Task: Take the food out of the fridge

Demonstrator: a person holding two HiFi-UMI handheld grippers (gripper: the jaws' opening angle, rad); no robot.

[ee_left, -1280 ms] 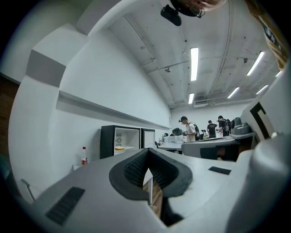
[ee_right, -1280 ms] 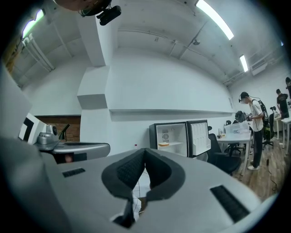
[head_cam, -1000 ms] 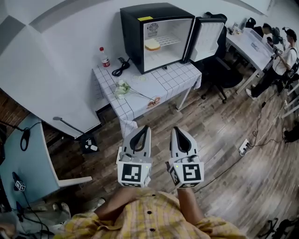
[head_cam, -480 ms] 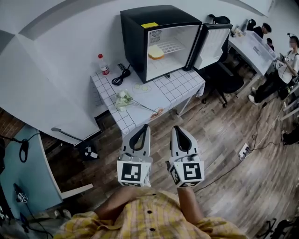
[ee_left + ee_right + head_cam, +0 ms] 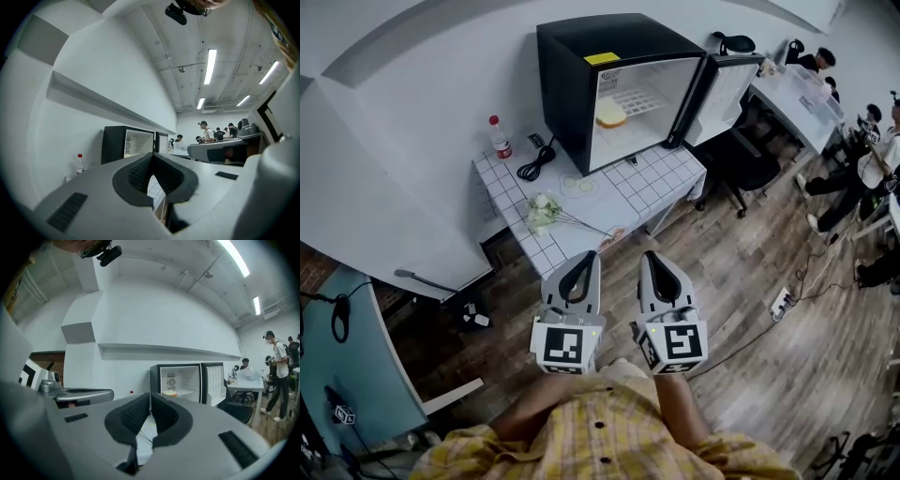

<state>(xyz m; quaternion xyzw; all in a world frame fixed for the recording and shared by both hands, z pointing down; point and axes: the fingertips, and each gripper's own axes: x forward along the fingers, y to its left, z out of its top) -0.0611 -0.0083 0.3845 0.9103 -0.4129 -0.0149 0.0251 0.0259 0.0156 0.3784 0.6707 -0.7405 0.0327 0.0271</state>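
A black mini fridge (image 5: 581, 56) stands on a white tiled table (image 5: 628, 187) with its door (image 5: 722, 89) swung open to the right. On its shelf lies a slice of bread (image 5: 610, 112), which also shows in the right gripper view, bread (image 5: 169, 392). My left gripper (image 5: 591, 255) and right gripper (image 5: 648, 255) are held side by side, level, well short of the table, both shut and empty. In the left gripper view the fridge (image 5: 126, 143) is seen from the side.
On the table lie a red-capped bottle (image 5: 497, 136), a black cable (image 5: 530, 159), white flowers (image 5: 546, 211) and two small discs (image 5: 578, 185). A black office chair (image 5: 750, 155) stands right of the fridge door. People sit and stand at desks (image 5: 797, 89) at the far right. Wooden floor lies between me and the table.
The table and fridge have come closer and shifted slightly left in the head view as I move towards them. Both grippers stay shut and side by side.
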